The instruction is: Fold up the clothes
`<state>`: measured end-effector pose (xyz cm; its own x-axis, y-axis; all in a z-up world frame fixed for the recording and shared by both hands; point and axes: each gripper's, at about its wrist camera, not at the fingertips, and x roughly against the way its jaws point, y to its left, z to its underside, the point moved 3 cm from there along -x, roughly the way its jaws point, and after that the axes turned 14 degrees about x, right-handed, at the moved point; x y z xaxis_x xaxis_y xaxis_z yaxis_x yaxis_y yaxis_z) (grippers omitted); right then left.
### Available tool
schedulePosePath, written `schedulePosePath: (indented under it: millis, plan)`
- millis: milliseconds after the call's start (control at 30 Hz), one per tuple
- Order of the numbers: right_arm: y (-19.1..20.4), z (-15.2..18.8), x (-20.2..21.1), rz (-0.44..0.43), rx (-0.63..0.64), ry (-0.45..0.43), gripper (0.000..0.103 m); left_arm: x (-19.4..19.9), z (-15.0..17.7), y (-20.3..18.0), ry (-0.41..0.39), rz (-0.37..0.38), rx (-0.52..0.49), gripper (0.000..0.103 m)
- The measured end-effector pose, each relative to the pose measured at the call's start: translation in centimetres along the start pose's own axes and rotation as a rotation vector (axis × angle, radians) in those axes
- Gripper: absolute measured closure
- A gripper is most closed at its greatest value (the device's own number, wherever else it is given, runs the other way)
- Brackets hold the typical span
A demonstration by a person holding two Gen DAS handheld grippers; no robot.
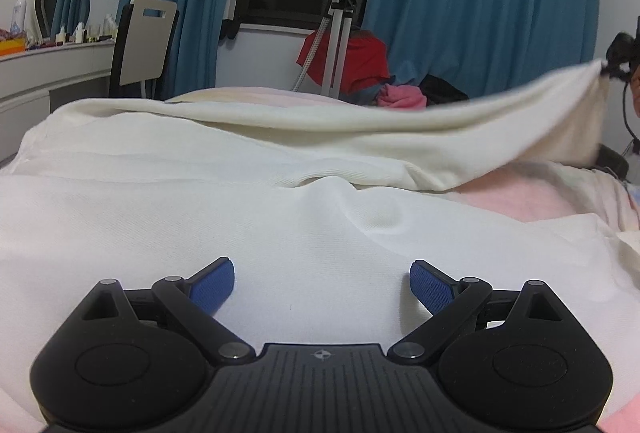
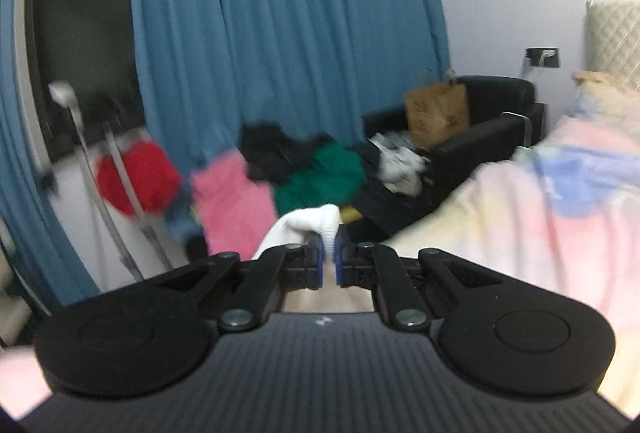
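Sofa (image 2: 480,137) holds my paper bag (image 2: 438,115) (contents unseen). Right hand-held gripper (image 2: 328,253) pinches white garment (image 1: 280,233); left hand-held gripper (image 1: 322,283) gapes wide.

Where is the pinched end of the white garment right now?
Clamped in the right gripper, raised above the bed; the left wrist view shows it at far right, the white garment stretching leftward.

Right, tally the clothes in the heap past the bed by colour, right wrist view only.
Red: 1
Pink: 1
Green: 1
Black: 1
White-grey: 1
Total: 5. The view is blurred, so pieces tucked underneath may be missed.
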<state>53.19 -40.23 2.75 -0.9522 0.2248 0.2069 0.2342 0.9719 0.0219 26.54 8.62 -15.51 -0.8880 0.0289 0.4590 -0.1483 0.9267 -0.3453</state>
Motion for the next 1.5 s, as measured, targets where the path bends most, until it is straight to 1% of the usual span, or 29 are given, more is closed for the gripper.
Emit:
schedulePosePath:
  millis: [33, 133, 167, 267, 300, 400, 467, 500, 533, 567, 600, 633, 733, 833, 867, 900, 967, 1000, 1033, 1067, 1133, 1167, 1200, 1300, 1367, 1400, 1433, 1467, 1500]
  plan:
    - [0.0, -0.1, -0.3, -0.005, -0.006, -0.015, 0.095, -0.1, 0.0, 0.1, 0.001, 0.002, 0.004, 0.007]
    - [-0.3, 2.9, 0.7, 0.043, 0.044, -0.072, 0.094, -0.1, 0.0, 0.2, 0.002, 0.008, 0.012, 0.007]
    - [-0.7, 4.2, 0.8, 0.059, 0.049, -0.07, 0.094, -0.1, 0.0, 0.2, 0.002, 0.009, 0.013, 0.007]
    - [-3.3, 10.3, 0.0, 0.106, -0.008, 0.087, 0.091, -0.1, 0.0, 0.2, 0.001, 0.012, 0.014, 0.007]
    - [-4.0, 12.4, -0.2, 0.117, -0.031, 0.145, 0.087, -0.1, -0.1, 0.2, 0.001, 0.012, 0.015, 0.007]
    - [-6.6, 18.0, 0.1, 0.129, -0.175, 0.298, 0.081, 0.0, -0.1, 0.1, 0.003, 0.014, 0.015, 0.006]
    - [-7.8, 20.6, 1.4, 0.146, -0.28, 0.328, 0.073, -0.1, -0.1, 0.1, 0.005, 0.012, 0.011, 0.006]
    - [-8.1, 21.4, 2.2, 0.139, -0.325, 0.322, 0.065, 0.0, -0.1, 0.1, 0.005, 0.012, 0.009, 0.006]
    - [-8.4, 22.1, 3.2, 0.133, -0.372, 0.307, 0.053, 0.0, 0.0, 0.1, 0.005, 0.013, 0.007, 0.006]
    - [-8.5, 22.8, 4.2, 0.124, -0.412, 0.284, 0.046, 0.1, 0.0, 0.0, 0.005, 0.014, 0.005, 0.006]
    - [-8.1, 23.2, 4.9, 0.111, -0.438, 0.27, 0.035, 0.1, 0.0, 0.0, 0.006, 0.014, 0.004, 0.006]
    - [-7.8, 23.5, 5.5, 0.097, -0.463, 0.256, 0.031, 0.2, 0.0, 0.0, 0.005, 0.014, 0.002, 0.006]
    - [-6.7, 24.3, 7.1, 0.045, -0.533, 0.221, 0.032, 0.8, -0.2, -0.2, -0.002, 0.01, -0.011, 0.007]
    - [-5.9, 23.1, 6.0, -0.111, -0.602, 0.188, 0.032, 1.9, -0.8, -0.8, -0.012, -0.007, -0.058, 0.007]
    - [-6.0, 23.1, 5.0, -0.159, -0.646, 0.197, 0.032, 2.2, -1.1, -1.1, -0.015, -0.015, -0.077, 0.007]
    - [-5.9, 23.3, 4.1, -0.184, -0.682, 0.217, 0.032, 2.3, -1.5, -1.7, -0.021, -0.017, -0.121, 0.008]
    - [-5.9, 24.1, 2.5, -0.184, -0.721, 0.262, 0.033, 2.3, -2.4, -3.1, -0.032, -0.022, -0.215, 0.009]
    - [-5.9, 24.5, 1.6, -0.178, -0.742, 0.289, 0.036, 2.3, -2.9, -3.8, -0.037, -0.024, -0.261, 0.009]
    - [-5.9, 25.1, 0.8, -0.171, -0.756, 0.312, 0.042, 1.8, -3.6, -4.5, -0.03, -0.012, -0.292, 0.009]
    - [-5.8, 25.6, 0.1, -0.183, -0.755, 0.315, 0.046, 1.3, -4.1, -5.2, -0.016, 0.009, -0.323, 0.009]
    - [-6.0, 25.8, -0.7, -0.178, -0.749, 0.299, 0.057, -0.8, -4.8, -7.1, 0.012, 0.038, -0.425, 0.009]
    - [-6.2, 25.7, -0.9, -0.169, -0.745, 0.286, 0.06, -2.0, -5.0, -8.2, 0.026, 0.044, -0.483, 0.01]
    - [-6.4, 25.7, -1.2, -0.159, -0.74, 0.273, 0.061, -3.5, -5.2, -9.1, 0.05, 0.051, -0.518, 0.011]
    - [-7.2, 25.5, -2.0, -0.128, -0.735, 0.233, 0.067, -8.6, -5.6, -11.7, 0.126, 0.081, -0.584, 0.014]
    - [-8.4, 25.7, -2.5, -0.117, -0.778, 0.21, 0.073, -12.0, -5.5, -13.2, 0.161, 0.093, -0.62, 0.016]
    - [-8.7, 25.8, -2.6, -0.117, -0.794, 0.202, 0.078, -13.4, -5.2, -13.8, 0.158, 0.088, -0.654, 0.018]
    - [-8.8, 26.0, -2.7, -0.118, -0.799, 0.196, 0.085, -14.7, -4.8, -14.4, 0.157, 0.077, -0.688, 0.024]
    - [-8.9, 25.9, -2.6, -0.117, -0.796, 0.185, 0.087, -16.0, -4.4, -14.9, 0.156, 0.065, -0.723, 0.035]
    - [-8.9, 25.5, -2.4, -0.11, -0.779, 0.163, 0.089, -16.8, -4.0, -15.2, 0.167, 0.063, -0.743, 0.043]
